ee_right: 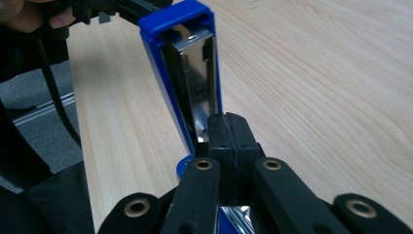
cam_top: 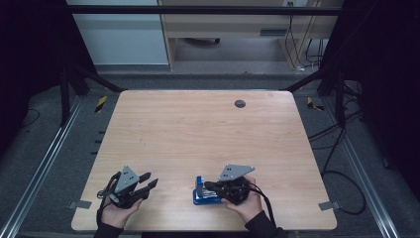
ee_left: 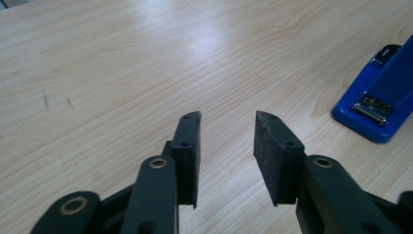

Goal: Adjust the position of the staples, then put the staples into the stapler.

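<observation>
Altogether one blue stapler [cam_top: 204, 193], right gripper [ee_right: 229, 127] closed against it, left gripper [ee_left: 226, 146] half-open, empty.

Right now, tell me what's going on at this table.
A person is working on a blue stapler at the near edge of the wooden table with two handheld grippers. The stapler's top is swung open and upright. The right gripper, shut, rests against its metal magazine. The left gripper waits beside it, fingers apart with nothing between them.
</observation>
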